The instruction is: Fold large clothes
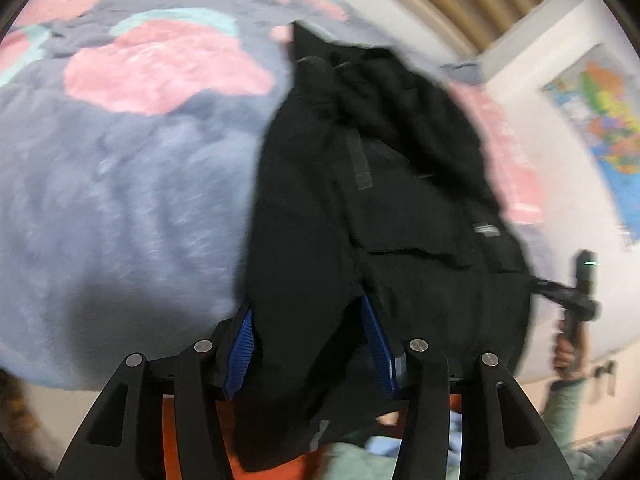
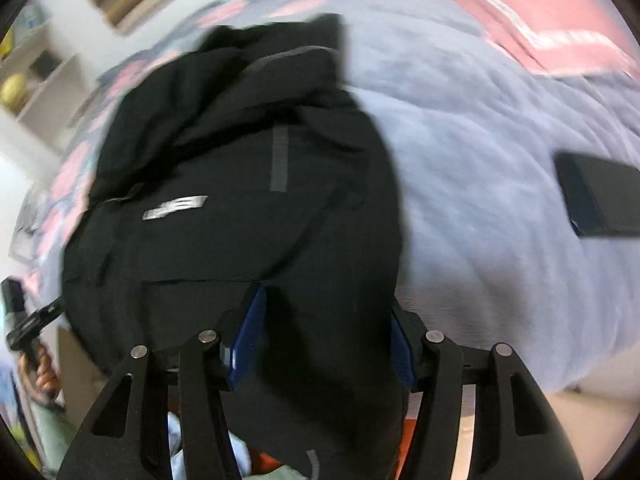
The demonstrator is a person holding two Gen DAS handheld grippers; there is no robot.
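Note:
A large black jacket [image 1: 384, 208] with grey strips and a small label hangs over the lavender bedspread [image 1: 120, 200]; it also shows in the right wrist view [image 2: 240, 200]. My left gripper [image 1: 308, 320] has its blue pads on either side of a bunch of the jacket's cloth and grips it. My right gripper [image 2: 324, 308] likewise grips a bunch of the jacket between its blue pads. The right gripper shows in the left wrist view [image 1: 576, 300] at the jacket's far edge. The left gripper shows in the right wrist view [image 2: 32, 320]. Both views are motion-blurred.
The bedspread has pink and mint patches [image 1: 160, 68]. A black flat phone-like object [image 2: 600, 196] lies on the bed at right. A pink cloth [image 2: 540, 20] lies at the far right. A wall map [image 1: 600, 120] and shelves [image 2: 36, 80] stand beyond the bed.

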